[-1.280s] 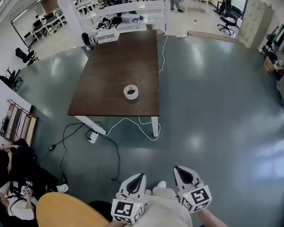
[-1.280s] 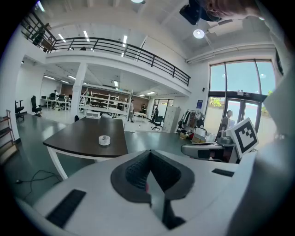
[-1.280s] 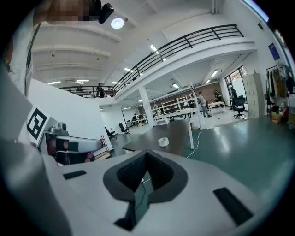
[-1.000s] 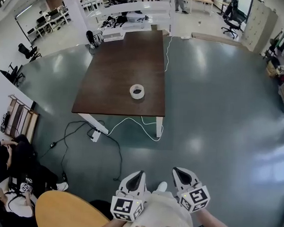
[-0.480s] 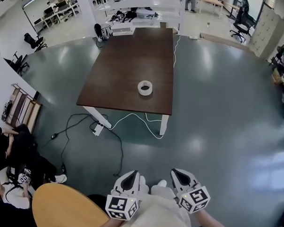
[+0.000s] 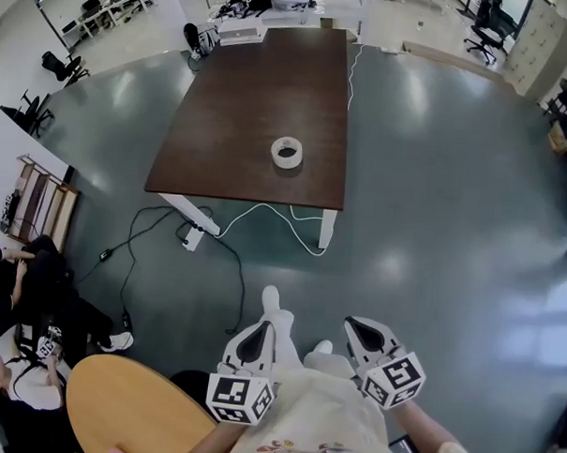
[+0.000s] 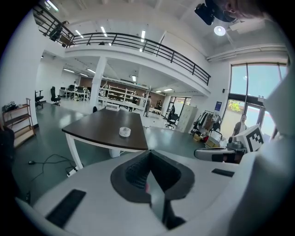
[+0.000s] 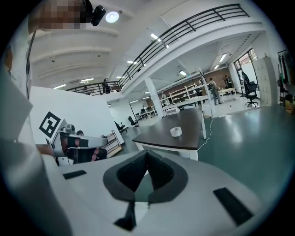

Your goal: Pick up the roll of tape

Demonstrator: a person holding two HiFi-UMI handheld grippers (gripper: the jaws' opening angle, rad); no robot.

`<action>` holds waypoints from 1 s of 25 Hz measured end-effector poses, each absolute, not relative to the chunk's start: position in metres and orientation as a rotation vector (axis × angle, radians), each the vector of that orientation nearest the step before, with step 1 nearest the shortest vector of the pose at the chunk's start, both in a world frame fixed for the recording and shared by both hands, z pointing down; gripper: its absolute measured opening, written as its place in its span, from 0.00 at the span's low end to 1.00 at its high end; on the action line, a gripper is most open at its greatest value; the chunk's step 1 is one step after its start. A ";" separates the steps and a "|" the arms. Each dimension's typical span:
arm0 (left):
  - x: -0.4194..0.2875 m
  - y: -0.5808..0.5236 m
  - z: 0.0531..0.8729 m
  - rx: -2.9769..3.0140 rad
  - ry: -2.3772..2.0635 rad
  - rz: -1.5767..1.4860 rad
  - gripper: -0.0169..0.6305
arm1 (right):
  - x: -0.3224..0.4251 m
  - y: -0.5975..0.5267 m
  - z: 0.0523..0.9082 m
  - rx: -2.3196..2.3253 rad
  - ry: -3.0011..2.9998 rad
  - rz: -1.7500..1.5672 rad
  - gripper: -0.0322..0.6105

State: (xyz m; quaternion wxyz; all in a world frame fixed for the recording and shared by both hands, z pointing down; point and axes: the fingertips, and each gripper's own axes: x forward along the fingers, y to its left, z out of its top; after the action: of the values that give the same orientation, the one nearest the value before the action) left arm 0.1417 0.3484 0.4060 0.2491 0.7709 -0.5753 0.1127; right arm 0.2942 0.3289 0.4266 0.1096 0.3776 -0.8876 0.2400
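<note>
Both closed and empty, our left hand-held gripper (image 6: 258,340) and right hand-held gripper (image 6: 361,333) hung lower centre; the roll of tape (image 6: 287,152) lay upper centre on the worktop (image 6: 242,97). Arriving closed, we could knock it away.

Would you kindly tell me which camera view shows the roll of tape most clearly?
The head view: it looks down on the roll of tape, showing its ring shape and open core on the dark table. Both gripper views show it only small, distant and nearly side-on.
</note>
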 end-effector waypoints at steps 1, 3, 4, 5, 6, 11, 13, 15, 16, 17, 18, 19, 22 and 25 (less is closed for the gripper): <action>0.142 0.337 0.407 2.108 -1.558 0.304 0.04 | 0.292 0.319 0.427 1.115 -2.609 0.705 0.06; 0.139 0.312 0.410 2.123 -1.538 0.302 0.04 | 0.287 0.299 0.430 1.129 -2.603 0.711 0.06; 0.137 0.299 0.411 2.132 -1.529 0.304 0.04 | 0.283 0.287 0.432 1.137 -2.597 0.715 0.06; 0.133 0.284 0.411 2.141 -1.521 0.306 0.04 | 0.278 0.275 0.434 1.145 -2.590 0.717 0.06; 0.127 0.268 0.412 2.150 -1.514 0.310 0.04 | 0.273 0.261 0.436 1.152 -2.584 0.718 0.06; 0.082 0.186 0.421 2.156 -1.480 0.333 0.04 | 0.233 0.184 0.441 1.198 -2.546 0.726 0.06; 0.063 0.150 0.423 2.159 -1.456 0.331 0.04 | 0.212 0.149 0.441 1.203 -2.530 0.721 0.06; 0.045 0.119 0.429 2.158 -1.420 0.339 0.04 | 0.191 0.116 0.442 1.209 -2.510 0.722 0.06; 0.036 0.106 0.433 2.157 -1.400 0.350 0.04 | 0.182 0.101 0.443 1.214 -2.500 0.729 0.06; 0.028 0.092 0.436 2.159 -1.379 0.361 0.04 | 0.172 0.087 0.443 1.222 -2.490 0.737 0.06; 0.020 0.079 0.438 2.163 -1.360 0.370 0.04 | 0.164 0.073 0.444 1.232 -2.482 0.741 0.06; 0.012 0.066 0.440 2.168 -1.343 0.376 0.04 | 0.155 0.059 0.444 1.241 -2.473 0.741 0.06; -0.018 0.028 0.445 2.168 -1.309 0.375 0.04 | 0.127 0.020 0.448 1.254 -2.446 0.734 0.06; -0.045 -0.004 0.449 2.158 -1.294 0.367 0.04 | 0.102 -0.013 0.449 1.261 -2.433 0.713 0.06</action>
State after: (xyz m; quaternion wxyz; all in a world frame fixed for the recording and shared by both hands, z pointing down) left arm -0.0447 -0.0043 0.4491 0.2951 0.8109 -0.4861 0.1381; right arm 0.1025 -0.0126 0.4491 0.1546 0.4399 -0.8489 0.2490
